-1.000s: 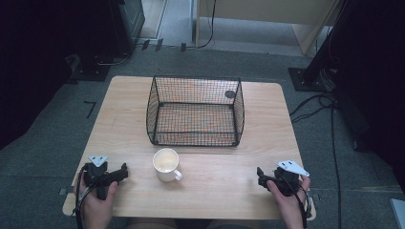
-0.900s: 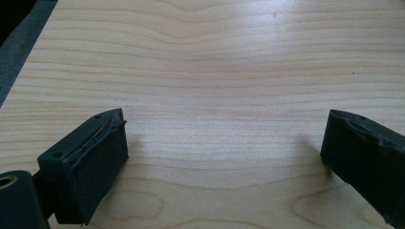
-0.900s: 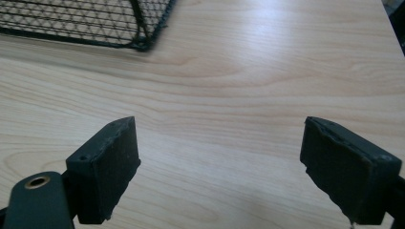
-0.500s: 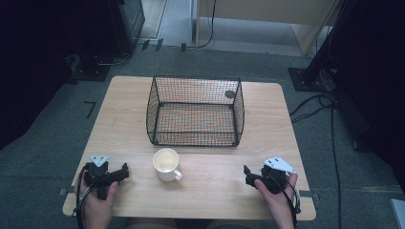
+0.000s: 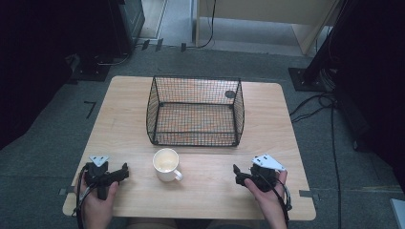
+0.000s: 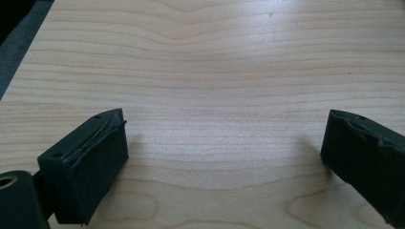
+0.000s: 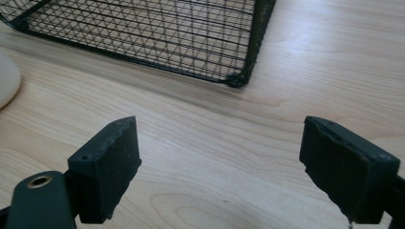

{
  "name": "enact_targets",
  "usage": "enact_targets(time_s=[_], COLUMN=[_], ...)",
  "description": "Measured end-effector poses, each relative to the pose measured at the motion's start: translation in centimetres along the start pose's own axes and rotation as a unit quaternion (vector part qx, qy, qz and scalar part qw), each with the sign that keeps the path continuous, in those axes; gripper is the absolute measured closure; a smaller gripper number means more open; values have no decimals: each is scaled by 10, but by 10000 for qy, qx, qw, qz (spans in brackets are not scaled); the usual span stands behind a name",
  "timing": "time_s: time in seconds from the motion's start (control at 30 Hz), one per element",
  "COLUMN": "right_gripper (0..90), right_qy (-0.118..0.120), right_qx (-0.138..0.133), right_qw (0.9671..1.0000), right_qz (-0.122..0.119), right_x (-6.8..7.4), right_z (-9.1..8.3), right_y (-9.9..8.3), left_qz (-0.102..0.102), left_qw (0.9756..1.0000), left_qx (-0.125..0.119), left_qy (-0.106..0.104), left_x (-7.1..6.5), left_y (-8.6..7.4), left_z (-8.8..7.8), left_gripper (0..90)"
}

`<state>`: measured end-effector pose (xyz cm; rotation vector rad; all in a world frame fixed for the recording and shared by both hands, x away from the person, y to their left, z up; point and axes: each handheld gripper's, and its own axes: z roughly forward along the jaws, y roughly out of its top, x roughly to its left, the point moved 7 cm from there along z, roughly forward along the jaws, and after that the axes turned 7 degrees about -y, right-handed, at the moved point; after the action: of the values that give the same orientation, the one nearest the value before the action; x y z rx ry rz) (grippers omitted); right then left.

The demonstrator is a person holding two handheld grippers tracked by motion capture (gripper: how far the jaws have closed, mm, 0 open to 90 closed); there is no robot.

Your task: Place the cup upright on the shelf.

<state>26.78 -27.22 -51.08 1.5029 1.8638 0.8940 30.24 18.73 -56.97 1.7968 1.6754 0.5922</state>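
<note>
a: how are the 2 grippers seen from above?

b: the left gripper (image 5: pixel 125 170) is held at the table's near left corner, jaws spread apart with bare wood between them. the right gripper (image 5: pixel 236 175) is held at the near right, jaws likewise parted wide and nothing grasped.

a: and where is the mug found?

b: the white mug (image 5: pixel 166 163) is stood upright on the wooden table (image 5: pixel 124 109), between the 2 grippers, nearer the left one, touched by neither. its handle is turned toward the right gripper.

a: what is seen behind it?

b: a black wire basket (image 5: pixel 195 110) is set just beyond the mug, mid-table. in the right gripper view its near corner (image 7: pixel 237 81) and the mug's pale edge (image 7: pixel 7 78) are shown.
</note>
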Motion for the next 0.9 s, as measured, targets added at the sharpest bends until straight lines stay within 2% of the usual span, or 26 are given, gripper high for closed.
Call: enact_targets(time_s=[0.27,0.9], right_gripper=[133,169], right_qy=[219,632], right_qx=[-28,-97], right_qw=[9997,9973], right_qz=[-128,-361], right_x=[20,56], right_z=[2,1], right_y=[5,13], left_qz=[0,0], left_qw=[10000,10000], left_qx=[1,-2], left_qy=[0,0], left_x=[0,0], left_y=[0,0], left_z=[0,0], left_gripper=[23,22])
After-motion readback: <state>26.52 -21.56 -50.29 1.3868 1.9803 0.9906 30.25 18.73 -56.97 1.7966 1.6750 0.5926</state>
